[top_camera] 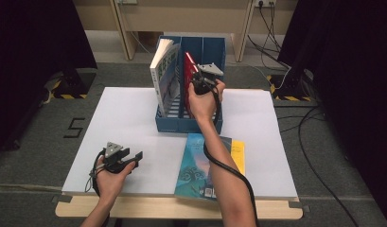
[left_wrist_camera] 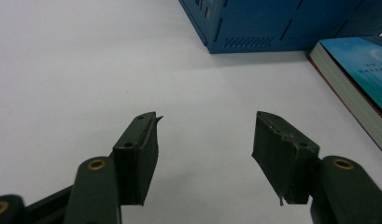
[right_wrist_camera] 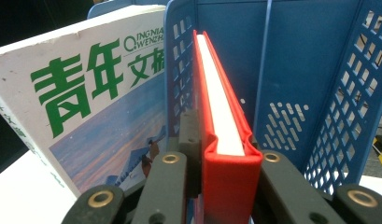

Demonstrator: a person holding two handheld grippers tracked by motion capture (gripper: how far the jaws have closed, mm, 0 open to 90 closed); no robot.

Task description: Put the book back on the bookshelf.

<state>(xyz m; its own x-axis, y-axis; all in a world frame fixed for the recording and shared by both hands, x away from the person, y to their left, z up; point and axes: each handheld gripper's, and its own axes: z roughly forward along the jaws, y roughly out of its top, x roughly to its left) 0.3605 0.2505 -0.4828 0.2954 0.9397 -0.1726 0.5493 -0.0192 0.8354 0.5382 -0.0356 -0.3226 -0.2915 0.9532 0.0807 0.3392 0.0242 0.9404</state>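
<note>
Two books lie flat nearest you on the white desk (top_camera: 134,118): a teal book (top_camera: 197,165) on top of a yellow book (top_camera: 238,156), the teal one poking past the front edge, so a nudge from your right forearm could tip it off. Your left gripper (top_camera: 132,158) rests on the desk well apart from them, its jaws wide with nothing between the worn, frayed pads.

Farther out, your right gripper (top_camera: 200,82) has its jaws clamped on the spine of the red book (right_wrist_camera: 221,121), which stands upright in the middle slot of the blue file holder (top_camera: 212,52). That cover looks smooth and rigid, with a crisp white page block, and your hold sits at one narrow end; if you let go while it tilts, it could topple against the perforated plastic divider, and pulling sideways could drag the light holder across the slick desk.

In the next slot a soft white-and-green magazine (right_wrist_camera: 86,107) with a glossy cover leans outward over the holder's wall. Bump the divider and it may slump further or slide out.
</note>
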